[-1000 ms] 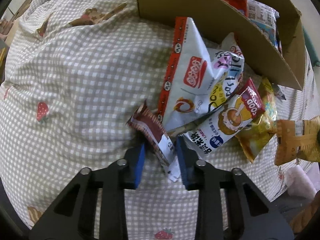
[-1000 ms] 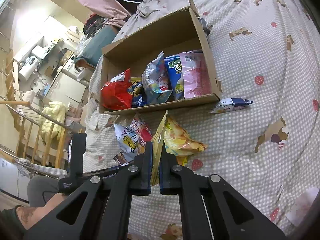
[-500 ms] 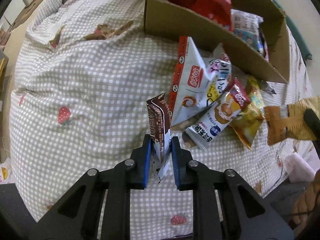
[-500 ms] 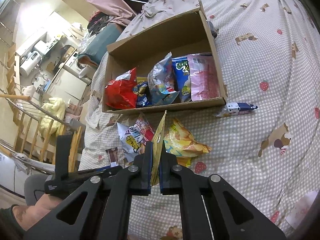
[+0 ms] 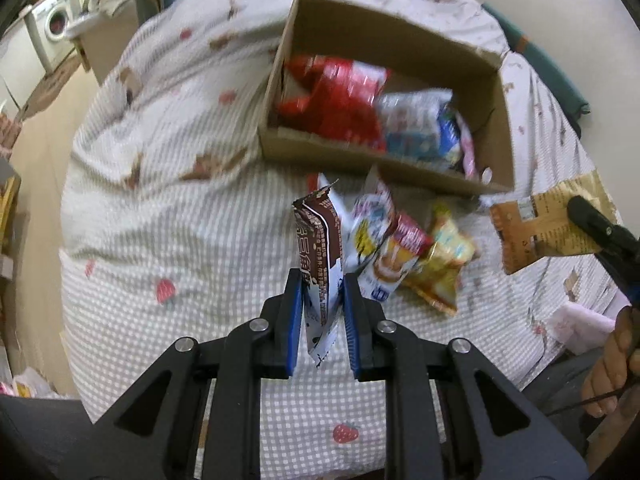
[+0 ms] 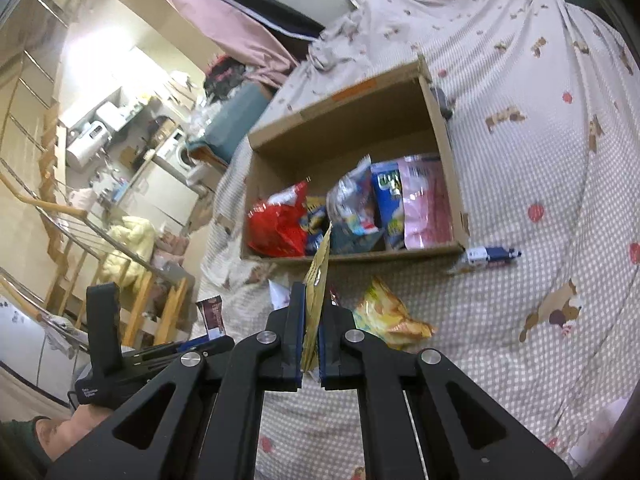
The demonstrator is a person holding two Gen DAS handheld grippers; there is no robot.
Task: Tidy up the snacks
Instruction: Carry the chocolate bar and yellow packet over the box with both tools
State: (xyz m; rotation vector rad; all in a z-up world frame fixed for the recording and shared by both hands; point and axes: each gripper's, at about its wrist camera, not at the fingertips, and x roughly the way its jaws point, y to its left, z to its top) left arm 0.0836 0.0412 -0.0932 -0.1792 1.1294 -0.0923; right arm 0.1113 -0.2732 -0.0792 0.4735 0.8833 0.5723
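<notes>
Two snack packets are in hand at once, both lifted clear of the checked bedspread (image 5: 168, 208) with strawberry prints. The left gripper (image 5: 320, 312) has its jaws closed on the lower end of a slim brown-and-white foil wrapper (image 5: 318, 248), which stands upright in front of the open brown cardboard box (image 5: 404, 172). The right gripper (image 6: 311, 340) has its jaws pinched nearly together on a flat tan-and-gold packet (image 6: 318, 276), held edge-on below the box's near wall. Several loose packets, among them a crinkled yellow chip bag (image 5: 440, 268), lie on the bedspread just in front of the box, while a red bag (image 5: 340, 100) and others already sit inside it. Both held packets look light, thin and slippery, likely to flop or slide; gripping across the flat sealed end, as now, seems safest, sparing any brittle contents.
</notes>
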